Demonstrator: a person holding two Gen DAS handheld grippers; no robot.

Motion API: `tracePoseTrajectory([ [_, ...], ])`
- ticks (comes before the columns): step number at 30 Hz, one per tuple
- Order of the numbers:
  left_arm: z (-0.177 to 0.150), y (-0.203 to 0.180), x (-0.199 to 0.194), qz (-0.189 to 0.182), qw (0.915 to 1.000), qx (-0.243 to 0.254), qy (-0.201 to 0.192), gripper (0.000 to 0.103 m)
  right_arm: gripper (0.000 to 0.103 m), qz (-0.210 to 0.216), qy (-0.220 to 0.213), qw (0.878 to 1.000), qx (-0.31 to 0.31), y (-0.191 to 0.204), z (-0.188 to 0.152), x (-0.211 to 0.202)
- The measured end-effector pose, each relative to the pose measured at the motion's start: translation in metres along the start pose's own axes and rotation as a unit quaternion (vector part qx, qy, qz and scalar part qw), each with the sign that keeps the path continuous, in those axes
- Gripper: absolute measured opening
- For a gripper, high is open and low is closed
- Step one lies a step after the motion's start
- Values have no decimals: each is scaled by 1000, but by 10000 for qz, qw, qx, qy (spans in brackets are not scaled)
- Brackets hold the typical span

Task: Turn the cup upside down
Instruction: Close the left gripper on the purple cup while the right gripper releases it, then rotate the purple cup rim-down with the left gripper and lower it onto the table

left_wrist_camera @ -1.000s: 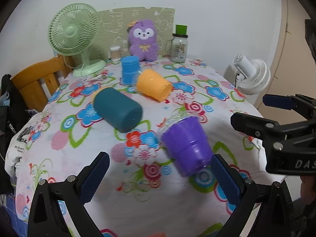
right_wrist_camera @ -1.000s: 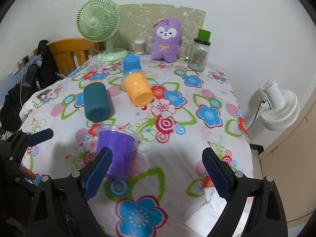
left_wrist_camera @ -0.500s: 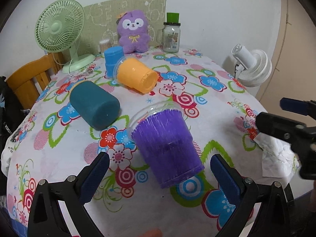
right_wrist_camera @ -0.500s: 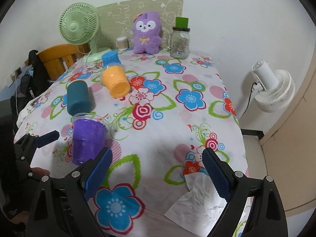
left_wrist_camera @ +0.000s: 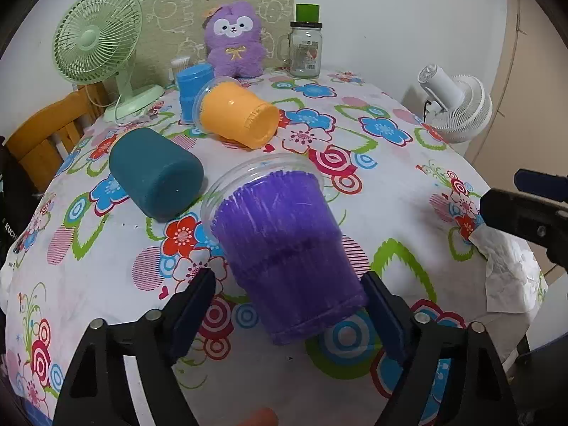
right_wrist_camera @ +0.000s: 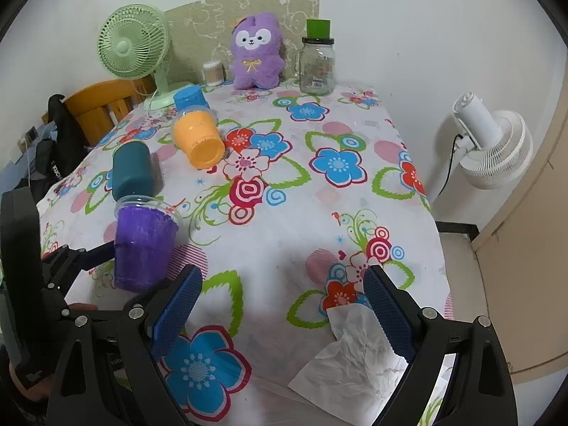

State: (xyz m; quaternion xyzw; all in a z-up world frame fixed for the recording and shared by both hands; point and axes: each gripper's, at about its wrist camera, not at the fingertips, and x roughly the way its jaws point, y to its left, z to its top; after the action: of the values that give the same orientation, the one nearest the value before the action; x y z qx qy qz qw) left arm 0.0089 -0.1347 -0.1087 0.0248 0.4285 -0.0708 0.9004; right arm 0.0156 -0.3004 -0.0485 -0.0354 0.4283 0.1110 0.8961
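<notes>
A purple cup (left_wrist_camera: 284,248) with a clear rim lies on its side on the flowered tablecloth, base toward me, mouth pointing away. My left gripper (left_wrist_camera: 289,310) is open, its blue pads either side of the cup's base; I cannot tell if they touch it. The cup also shows in the right wrist view (right_wrist_camera: 143,241) with the left gripper around it. My right gripper (right_wrist_camera: 282,314) is open and empty over the table's near edge. A teal cup (left_wrist_camera: 154,174) and an orange cup (left_wrist_camera: 236,115) also lie on their sides.
A blue cup (left_wrist_camera: 191,88) stands upside down behind the orange one. A green fan (left_wrist_camera: 96,42), purple plush toy (left_wrist_camera: 234,41) and glass jar (left_wrist_camera: 305,48) line the back. A crumpled tissue (right_wrist_camera: 355,351) lies at the near right edge. A white fan (right_wrist_camera: 493,142) stands off the table.
My left gripper has moved forward so the purple cup's base now sits between its pads, which have narrowed. My right gripper has drifted slightly, still open.
</notes>
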Motion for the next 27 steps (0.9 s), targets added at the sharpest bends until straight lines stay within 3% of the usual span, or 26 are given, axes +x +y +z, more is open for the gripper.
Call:
tracePoseTrajectory([
  [5,3,4,-8,-3,9999,-23,-122,67,94,40,28,10000,34,0,-1,2],
  [11,6,11,-20,40,9995,-82,-288,62,94,96,-19,9999,-26,6,0,-1],
  [12,6,12,-21,38,9995,-89,-296,57,94,108,-25,9999,-33,7,0,-2],
  [17,7,15,-26,33,9994,-106,-316,56,94,125,-42,9999,-81,11,-1,-4],
  [27,18,18,-57,10,9973,-86,-727,55,94,161,-68,9998,-89,15,-1,-7],
])
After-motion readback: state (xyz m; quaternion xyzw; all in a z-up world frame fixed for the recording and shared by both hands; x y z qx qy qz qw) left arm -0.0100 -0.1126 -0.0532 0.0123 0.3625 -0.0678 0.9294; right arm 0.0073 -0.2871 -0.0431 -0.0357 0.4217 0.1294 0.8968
